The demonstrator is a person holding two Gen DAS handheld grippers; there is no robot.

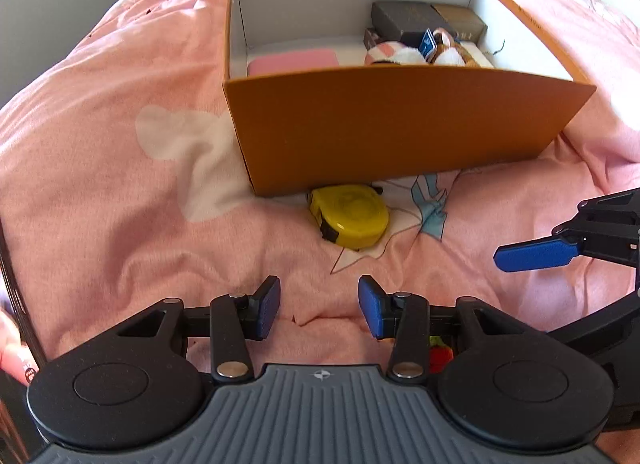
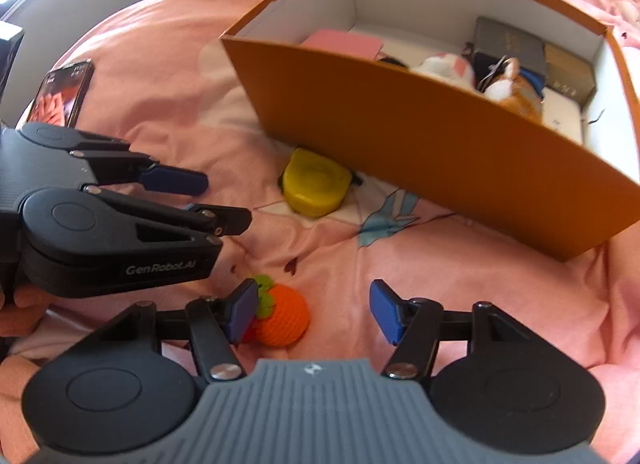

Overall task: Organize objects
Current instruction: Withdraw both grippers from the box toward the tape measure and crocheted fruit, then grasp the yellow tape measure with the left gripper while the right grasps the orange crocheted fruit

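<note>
Both the left gripper (image 1: 319,312) and right gripper (image 2: 313,311) gape wide, empty. The orange crocheted fruit toy (image 2: 280,319) touches the right gripper's left pad; the yellow plastic tape measure (image 1: 349,219) is wedged against the orange cardboard box's (image 1: 400,132) near wall. A grab there could shove the box, and the soft pink quilt (image 1: 120,204) may let the tape tilt.

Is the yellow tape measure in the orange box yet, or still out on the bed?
Out. The yellow tape measure lies on the pink bedding against the outside of the orange box's front wall.
</note>
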